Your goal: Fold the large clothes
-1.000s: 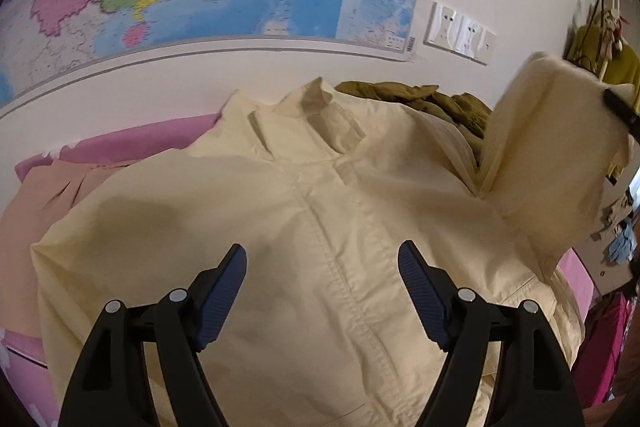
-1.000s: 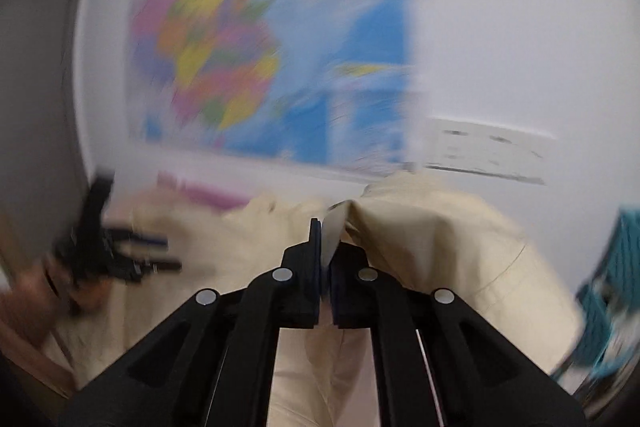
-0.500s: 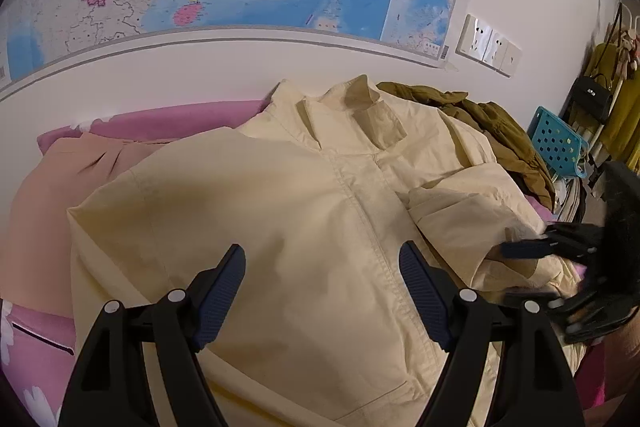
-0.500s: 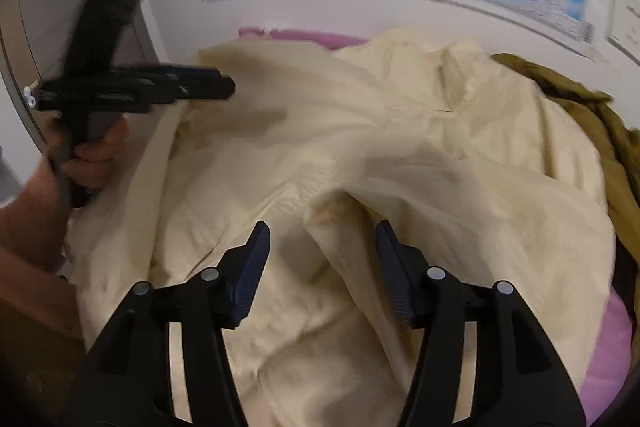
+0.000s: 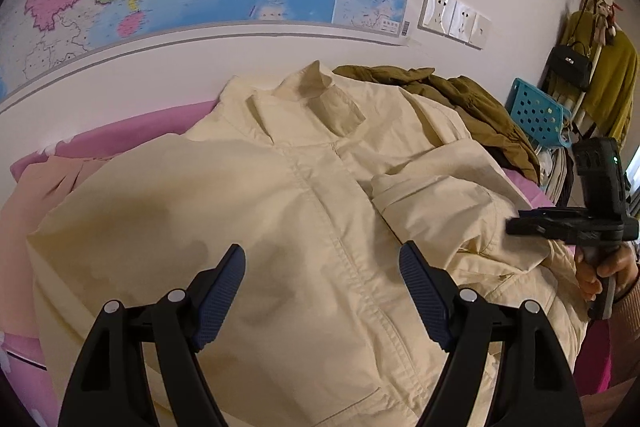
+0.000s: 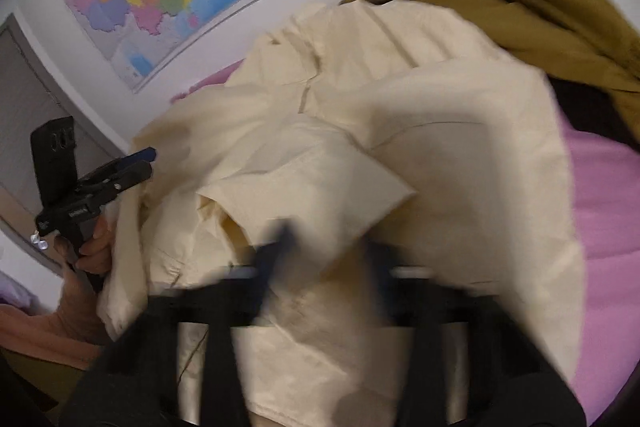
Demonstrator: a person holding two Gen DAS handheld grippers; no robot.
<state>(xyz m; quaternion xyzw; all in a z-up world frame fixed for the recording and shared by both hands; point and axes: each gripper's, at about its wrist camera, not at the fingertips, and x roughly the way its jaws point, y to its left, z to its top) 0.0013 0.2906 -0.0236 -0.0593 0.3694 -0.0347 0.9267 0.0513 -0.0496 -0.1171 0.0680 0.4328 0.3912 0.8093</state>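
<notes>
Jacket [image 5: 304, 227]: cream, lying front-up across the middle of both views on the pink bed [image 5: 100, 143], collar toward the map wall at the top of the frame.
Handling: judged light, soft woven cloth that creases and slumps; not fragile, and it won't hold a shape unless laid flat.
Sleeve [image 5: 436, 195]: lies folded in over the chest, right of centre in the left view, centre in the right view [image 6: 304, 187].
Where to grip: likely a hem, cuff or shoulder seam, where the doubled cloth gives the pads a firm pinch.
Left gripper [image 5: 322, 291]: jaws wide apart at bottom centre, above the front placket, holding nothing.
Right gripper [image 6: 324, 259]: blurred; fingers look parted over the sleeve, but I cannot tell whether they touch it.
</notes>
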